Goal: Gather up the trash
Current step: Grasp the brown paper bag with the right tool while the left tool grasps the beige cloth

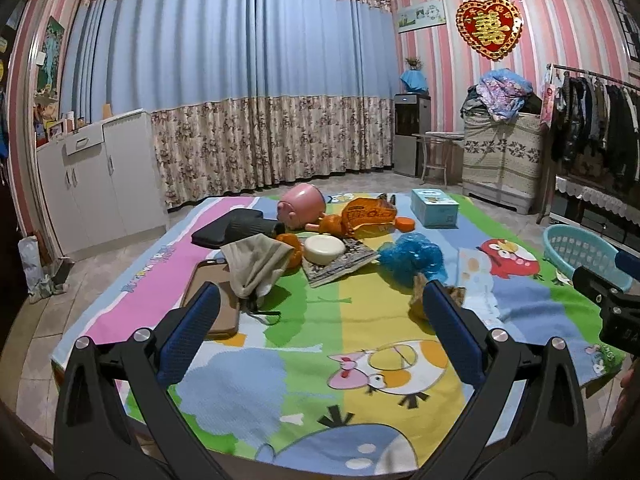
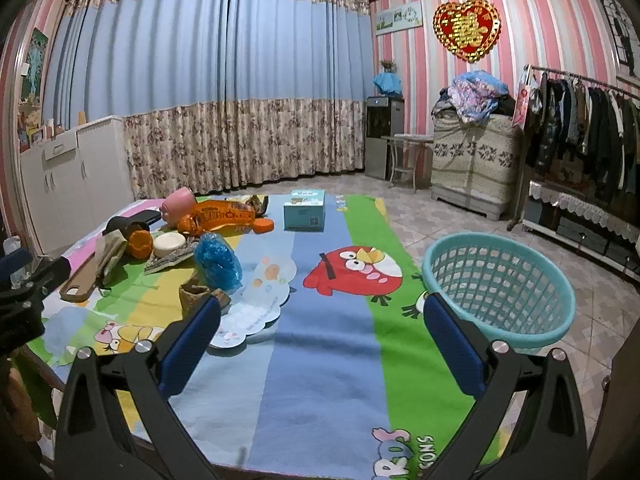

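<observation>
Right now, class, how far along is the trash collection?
Nothing looks done: the teal basket appears empty. Nothing is in hand: the left hand-held gripper and right hand-held gripper are open. Left: the blue plastic bag, orange wrapper, brown scrap.

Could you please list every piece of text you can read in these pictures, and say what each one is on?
"SONS", ending a cut-off word: cartoon blanket, near edge.
Gold double-happiness character: red heart wall plaque.
Orange snack bag: lettering too blurred.
Tissue box: print too small.
</observation>
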